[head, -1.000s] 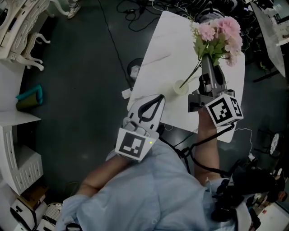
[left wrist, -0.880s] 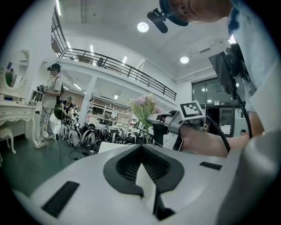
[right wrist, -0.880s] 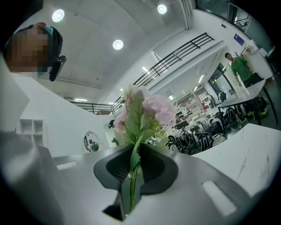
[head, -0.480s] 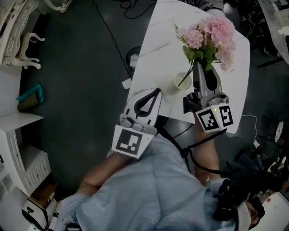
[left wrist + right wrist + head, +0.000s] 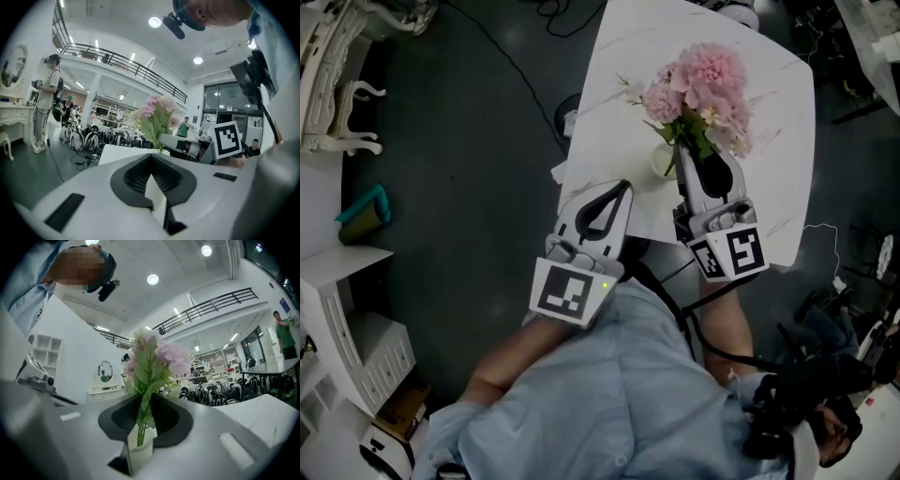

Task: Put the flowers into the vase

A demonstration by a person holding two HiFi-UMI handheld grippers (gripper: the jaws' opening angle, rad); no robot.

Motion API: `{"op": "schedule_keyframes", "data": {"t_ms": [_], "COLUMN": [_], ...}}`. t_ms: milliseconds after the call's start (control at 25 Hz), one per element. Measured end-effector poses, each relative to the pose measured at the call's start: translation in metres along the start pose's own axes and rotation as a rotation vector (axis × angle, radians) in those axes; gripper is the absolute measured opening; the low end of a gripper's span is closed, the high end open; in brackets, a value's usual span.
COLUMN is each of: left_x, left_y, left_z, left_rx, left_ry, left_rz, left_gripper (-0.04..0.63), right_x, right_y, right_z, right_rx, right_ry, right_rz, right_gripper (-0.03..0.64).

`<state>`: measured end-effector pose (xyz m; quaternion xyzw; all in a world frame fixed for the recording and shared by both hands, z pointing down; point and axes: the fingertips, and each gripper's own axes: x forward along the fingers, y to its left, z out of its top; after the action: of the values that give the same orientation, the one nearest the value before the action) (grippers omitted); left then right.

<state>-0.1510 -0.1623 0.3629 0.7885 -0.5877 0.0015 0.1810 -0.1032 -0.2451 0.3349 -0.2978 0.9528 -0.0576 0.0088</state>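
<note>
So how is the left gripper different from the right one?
The right gripper has the flower stems between its jaws, which have just been opening; the left gripper holds nothing and is shut. The right one reaches the vase; the left sits at the table edge. Both are white.

A white, faintly veined worktop (image 5: 769, 112) stands over a dark floor (image 5: 469, 141). A small pale vase (image 5: 663, 161) stands upright on its left half. Cables (image 5: 553, 14) trail across the floor beside it.
</note>
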Motion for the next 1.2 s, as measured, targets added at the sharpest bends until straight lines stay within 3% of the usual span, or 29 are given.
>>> {"op": "schedule_keyframes", "data": {"t_ms": [320,640,840,1200], "left_x": [-0.002,0.003,-0.006,0.005], "left_y": [-0.005,-0.011,-0.028,-0.027], "left_z": [-0.011,-0.012,-0.026,-0.02], "left_rx": [0.005,0.006,0.011,-0.003], "left_ry": [0.013,0.011,-0.005,0.009], "left_rz": [-0.004,0.0,0.015,0.03], "left_gripper": [0.005,0.005,0.005,0.005], "right_x": [-0.019,-0.034,-0.067,-0.07], "right_y": [0.011,0.019,0.028,0.023], "right_z": [-0.032,-0.036,-0.046,-0.04], "right_rx": [-0.034,-0.048,-0.052,-0.043], "right_ry": [0.086,0.14,0.149,0.181], "right_rz": [0.029,0.094,0.119,0.146], "right_gripper": [0.103,0.138,0.139,0.138]}}
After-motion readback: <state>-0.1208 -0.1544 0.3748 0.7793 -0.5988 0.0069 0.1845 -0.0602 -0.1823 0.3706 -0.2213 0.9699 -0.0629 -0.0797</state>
